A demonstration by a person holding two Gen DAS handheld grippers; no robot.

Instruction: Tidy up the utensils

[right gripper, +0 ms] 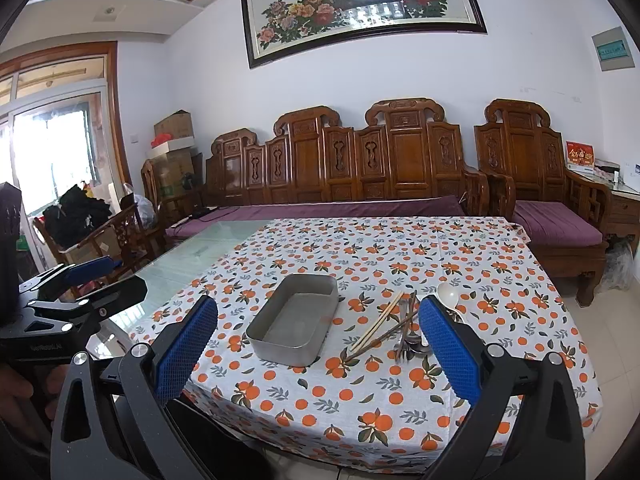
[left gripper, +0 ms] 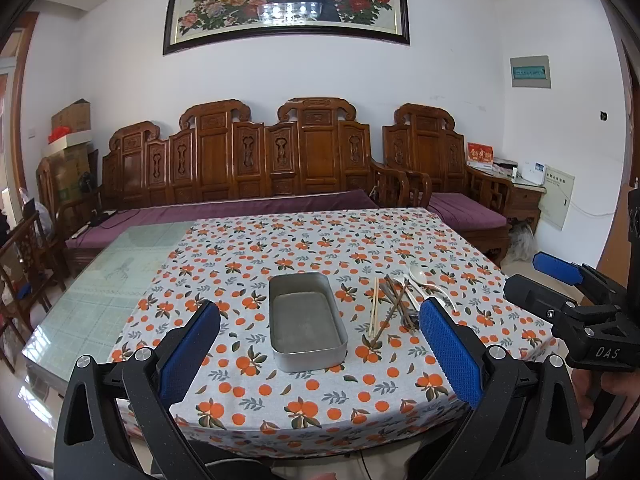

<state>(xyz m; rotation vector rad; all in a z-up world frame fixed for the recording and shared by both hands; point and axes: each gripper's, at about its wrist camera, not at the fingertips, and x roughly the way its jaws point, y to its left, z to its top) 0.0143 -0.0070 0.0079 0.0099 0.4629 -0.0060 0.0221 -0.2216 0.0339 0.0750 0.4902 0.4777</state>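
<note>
An empty grey metal tray (left gripper: 308, 280) (right gripper: 256, 334) sits on the orange-patterned tablecloth (left gripper: 280, 248). To its right lies a pile of utensils: pale chopsticks (left gripper: 375, 306) (right gripper: 378, 322), dark chopsticks (left gripper: 394, 300), metal forks and spoons (right gripper: 408, 344) and a white plastic spoon (left gripper: 420, 278) (right gripper: 448, 294). My left gripper (left gripper: 320, 344) is open and empty, above the table's near edge, in front of the tray. My right gripper (right gripper: 318, 344) is open and empty, near the tray and pile; it also shows at the right of the left wrist view (left gripper: 560, 280).
The cloth covers the right part of a glass-topped table (left gripper: 100, 280). A carved wooden sofa (left gripper: 240, 168) with purple cushions stands behind the table. A wooden chair (right gripper: 120, 232) is at the left. Boxes are stacked in the far left corner.
</note>
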